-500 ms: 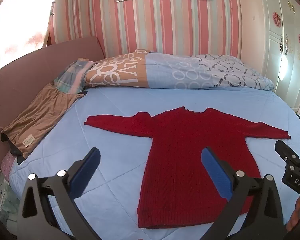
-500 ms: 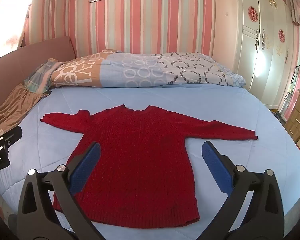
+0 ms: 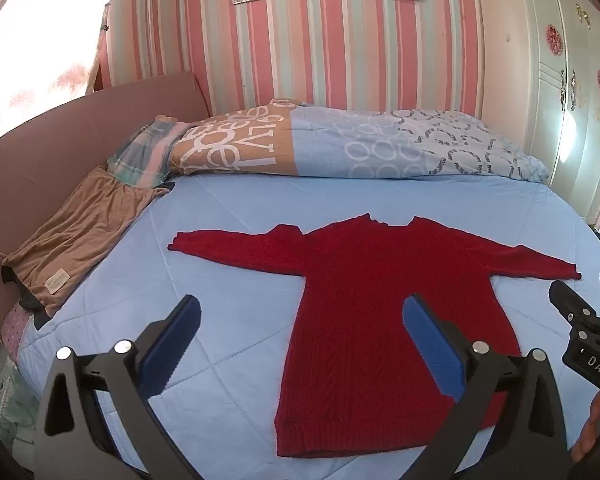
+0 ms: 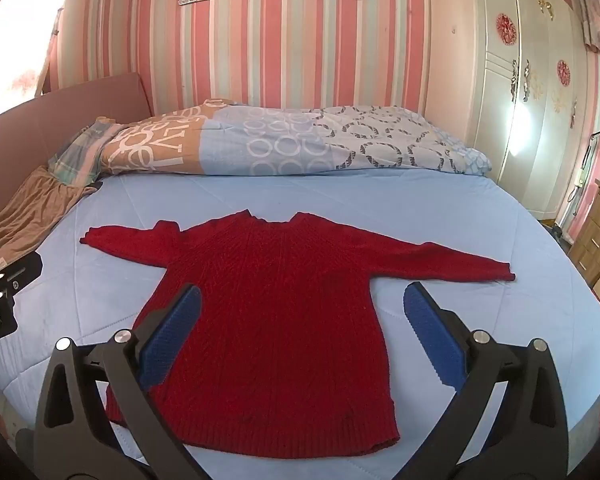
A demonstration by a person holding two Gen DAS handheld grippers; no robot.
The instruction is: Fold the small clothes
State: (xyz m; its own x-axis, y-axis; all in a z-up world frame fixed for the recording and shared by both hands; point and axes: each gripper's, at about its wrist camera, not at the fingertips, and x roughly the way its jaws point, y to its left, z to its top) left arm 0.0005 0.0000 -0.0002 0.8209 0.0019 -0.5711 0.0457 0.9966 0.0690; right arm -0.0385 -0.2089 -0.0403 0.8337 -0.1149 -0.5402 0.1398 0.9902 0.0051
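A red knitted sweater (image 3: 364,304) (image 4: 276,320) lies flat on the light blue bed cover, both sleeves spread sideways and the hem nearest me. My left gripper (image 3: 300,320) hovers open above the sweater's left hem side, nothing between its blue pads. My right gripper (image 4: 300,316) hangs open over the sweater's right half, also holding nothing. In the left wrist view the right gripper's black finger (image 3: 580,320) shows at the right edge; in the right wrist view the left gripper's body (image 4: 4,288) shows at the left edge.
A rolled patterned duvet (image 3: 340,148) lies along the far wall side. A brown garment (image 3: 76,236) rests on the bed's left edge against the pink headboard (image 3: 60,132). White wardrobes (image 4: 540,100) and a wooden drawer unit (image 4: 596,228) stand to the right.
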